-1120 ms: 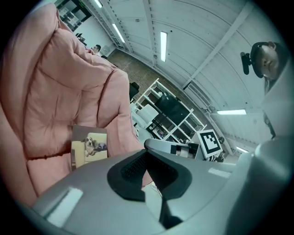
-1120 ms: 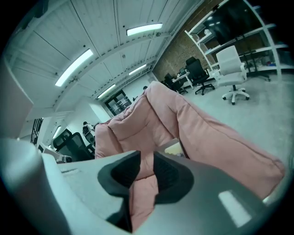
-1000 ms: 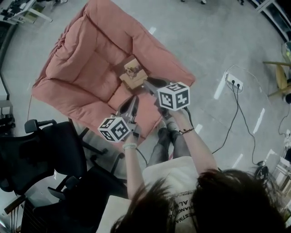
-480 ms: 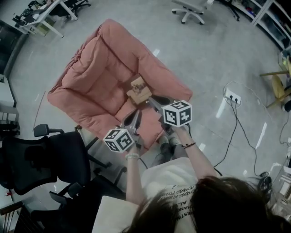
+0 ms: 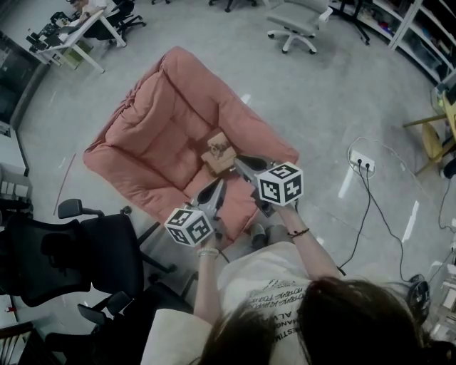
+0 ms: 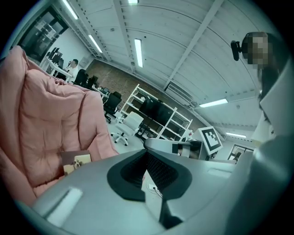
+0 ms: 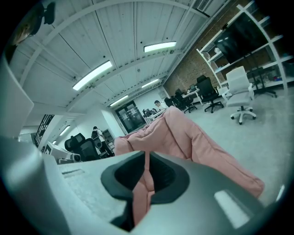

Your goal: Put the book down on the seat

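The book (image 5: 218,150), brown with a small picture on its cover, lies flat on the pink cushioned seat (image 5: 164,135). In the left gripper view the book (image 6: 76,161) rests low on the pink seat (image 6: 41,119), to the left of the jaws. My right gripper (image 5: 241,164) hovers just right of the book; its jaws are closing to a thin slit, and only the pink seat (image 7: 193,137) shows through it. My left gripper (image 5: 214,191) hangs over the seat's front edge, below the book, jaws together and empty.
A black office chair (image 5: 71,249) stands at the lower left. A power strip (image 5: 363,165) with trailing cables lies on the floor to the right. A white office chair (image 5: 296,18) and a desk (image 5: 71,36) stand farther back. The person's legs are just in front of the seat.
Both grippers have drawn back from the book toward the seat's front edge, and the right gripper's tips have come off it. The book stays flat on the seat. The head view has pulled back.
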Available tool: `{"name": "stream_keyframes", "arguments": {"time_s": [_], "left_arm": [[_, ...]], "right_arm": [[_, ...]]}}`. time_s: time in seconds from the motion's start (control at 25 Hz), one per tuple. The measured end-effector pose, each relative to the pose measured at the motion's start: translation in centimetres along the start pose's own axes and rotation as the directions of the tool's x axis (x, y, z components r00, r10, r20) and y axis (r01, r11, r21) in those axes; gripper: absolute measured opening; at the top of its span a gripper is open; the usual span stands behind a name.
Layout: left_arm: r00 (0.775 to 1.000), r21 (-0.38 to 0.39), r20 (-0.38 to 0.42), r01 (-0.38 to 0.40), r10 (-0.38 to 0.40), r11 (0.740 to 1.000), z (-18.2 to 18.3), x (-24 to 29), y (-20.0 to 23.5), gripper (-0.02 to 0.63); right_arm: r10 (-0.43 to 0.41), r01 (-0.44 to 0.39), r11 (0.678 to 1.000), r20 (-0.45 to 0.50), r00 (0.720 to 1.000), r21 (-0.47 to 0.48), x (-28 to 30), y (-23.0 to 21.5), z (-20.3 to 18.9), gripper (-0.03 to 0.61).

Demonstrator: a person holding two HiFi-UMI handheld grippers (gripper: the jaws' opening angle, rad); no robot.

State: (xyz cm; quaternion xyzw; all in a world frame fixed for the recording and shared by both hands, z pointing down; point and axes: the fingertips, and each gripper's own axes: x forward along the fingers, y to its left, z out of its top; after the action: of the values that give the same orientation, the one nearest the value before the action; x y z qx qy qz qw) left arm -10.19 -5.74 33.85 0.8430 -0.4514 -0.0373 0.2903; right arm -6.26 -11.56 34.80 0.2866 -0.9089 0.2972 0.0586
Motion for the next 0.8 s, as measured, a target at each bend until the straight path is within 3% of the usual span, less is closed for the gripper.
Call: {"name": "stream_keyframes", "arguments": {"time_s": [0.8], "left_arm": [[0.999, 0.102, 0.026, 0.039, -0.042, 0.994, 1.4, -2.9, -2.6, -0.011]], "right_arm": [[0.078, -0.071, 0.987, 0.048, 0.996, -0.145, -2.3, 5.5, 2.1, 0.003]]}}
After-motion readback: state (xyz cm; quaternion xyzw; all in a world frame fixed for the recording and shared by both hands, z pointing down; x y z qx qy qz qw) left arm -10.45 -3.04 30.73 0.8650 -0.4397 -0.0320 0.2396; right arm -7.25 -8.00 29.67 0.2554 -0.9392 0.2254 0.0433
